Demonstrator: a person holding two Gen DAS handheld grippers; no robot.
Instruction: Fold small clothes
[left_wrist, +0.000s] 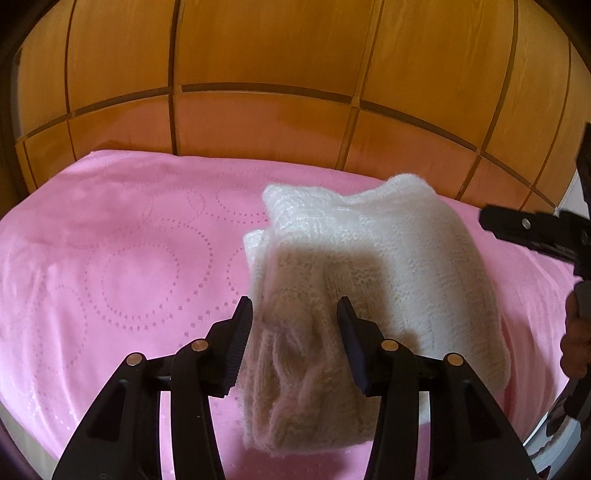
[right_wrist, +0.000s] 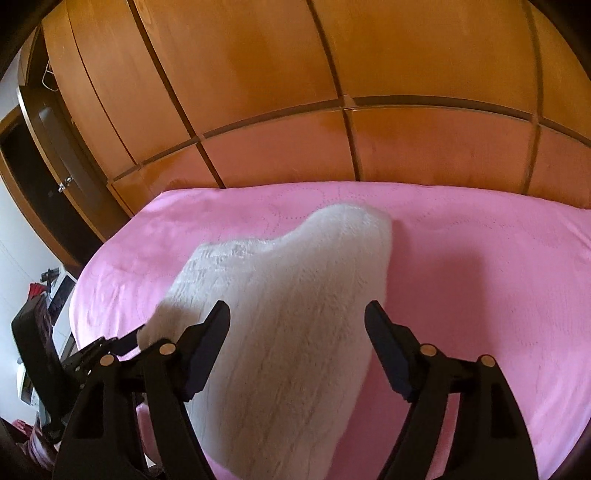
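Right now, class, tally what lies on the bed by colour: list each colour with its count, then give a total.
White: 1, the knitted garment, lying folded.
Pink: 1, the bedspread under it.
Total: 2.

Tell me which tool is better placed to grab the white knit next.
Probably left: the left tool is open with the white knit's near edge between its pads; the right tool is open above it.
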